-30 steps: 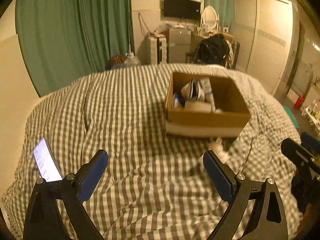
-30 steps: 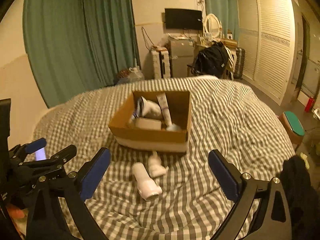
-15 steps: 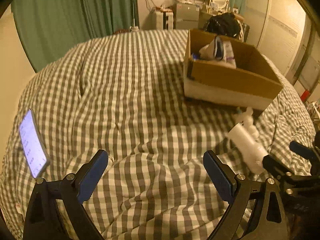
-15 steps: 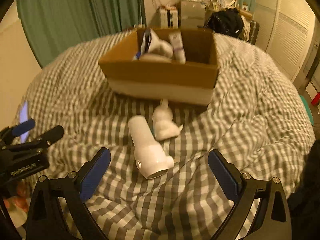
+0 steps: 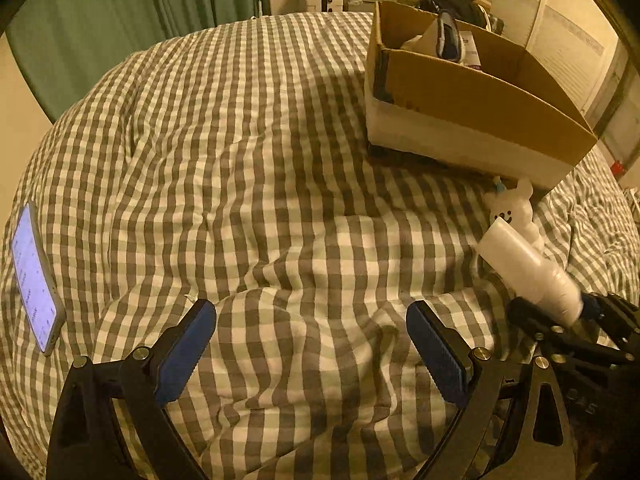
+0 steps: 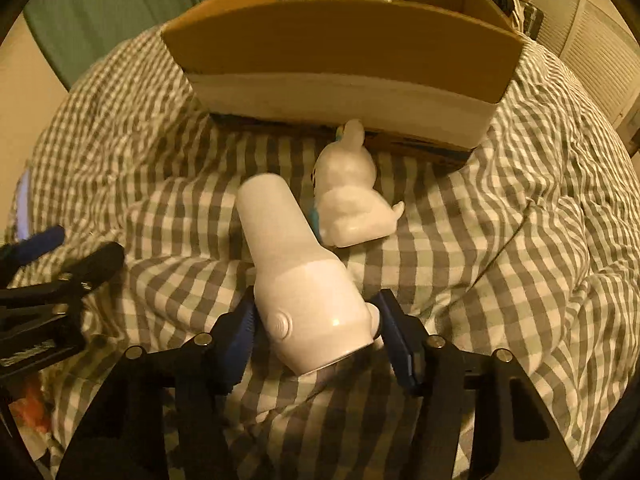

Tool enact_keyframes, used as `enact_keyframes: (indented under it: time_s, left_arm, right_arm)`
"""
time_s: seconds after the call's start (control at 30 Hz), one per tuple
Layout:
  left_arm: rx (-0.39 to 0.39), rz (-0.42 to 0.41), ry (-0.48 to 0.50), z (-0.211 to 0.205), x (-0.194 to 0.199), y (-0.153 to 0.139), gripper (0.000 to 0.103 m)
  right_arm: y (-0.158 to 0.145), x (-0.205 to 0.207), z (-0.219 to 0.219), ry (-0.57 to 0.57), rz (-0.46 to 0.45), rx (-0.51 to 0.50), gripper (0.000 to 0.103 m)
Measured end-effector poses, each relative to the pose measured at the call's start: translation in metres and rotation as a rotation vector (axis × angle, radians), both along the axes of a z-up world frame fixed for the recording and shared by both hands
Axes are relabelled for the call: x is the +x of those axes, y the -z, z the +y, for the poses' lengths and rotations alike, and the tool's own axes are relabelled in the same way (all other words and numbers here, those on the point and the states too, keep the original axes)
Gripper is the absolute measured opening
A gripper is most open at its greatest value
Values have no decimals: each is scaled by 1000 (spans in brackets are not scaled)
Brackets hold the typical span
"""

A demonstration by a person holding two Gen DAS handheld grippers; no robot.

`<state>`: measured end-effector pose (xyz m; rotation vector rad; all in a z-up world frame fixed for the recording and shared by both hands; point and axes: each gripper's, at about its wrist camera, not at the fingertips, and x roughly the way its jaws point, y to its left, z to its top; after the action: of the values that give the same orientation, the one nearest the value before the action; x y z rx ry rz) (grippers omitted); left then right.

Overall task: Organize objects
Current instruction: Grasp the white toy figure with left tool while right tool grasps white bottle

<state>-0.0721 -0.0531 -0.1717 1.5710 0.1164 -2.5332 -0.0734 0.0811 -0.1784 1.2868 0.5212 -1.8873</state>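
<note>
A white bottle [image 6: 298, 276] lies on the checked bed cover, its wide end between the pads of my right gripper [image 6: 316, 320], which is shut on it. It also shows in the left wrist view [image 5: 528, 268]. A white bear-shaped figure [image 6: 352, 196] lies just beyond it, also in the left wrist view [image 5: 514, 208], against a cardboard box [image 6: 340, 52] holding several items. The box shows at the upper right in the left wrist view [image 5: 472, 96]. My left gripper [image 5: 312, 352] is open and empty over the cover.
A lit phone [image 5: 34, 280] lies on the cover at the far left. Green curtains [image 5: 120, 12] hang behind the bed. Furniture and a dark bag [image 5: 452, 0] stand beyond the box. A wardrobe [image 5: 572, 48] is at the right.
Both grippers have moved forward and down toward the cover. My right gripper has closed in on the white bottle's wide end. The left gripper stays open.
</note>
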Motion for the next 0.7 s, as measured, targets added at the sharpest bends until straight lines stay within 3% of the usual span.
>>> enact_keyframes:
  time_s: [0.23,0.47,0.57,0.7]
  left_arm:
    - [-1,44,31,26,-6,-19,98]
    - [8,57,109,78,-23,-28,98]
    - [15,54,137,100,-34,-23,98]
    - [3,40,151,123,-51,-12,98]
  right_arm:
    - [-42,-5,35,55,23,-149,57]
    - [-82,-32,73,148,146,-216,57]
    - [-86,-51,84,201,153,-228,57]
    - [-69,-69,93,243,115,-214,57]
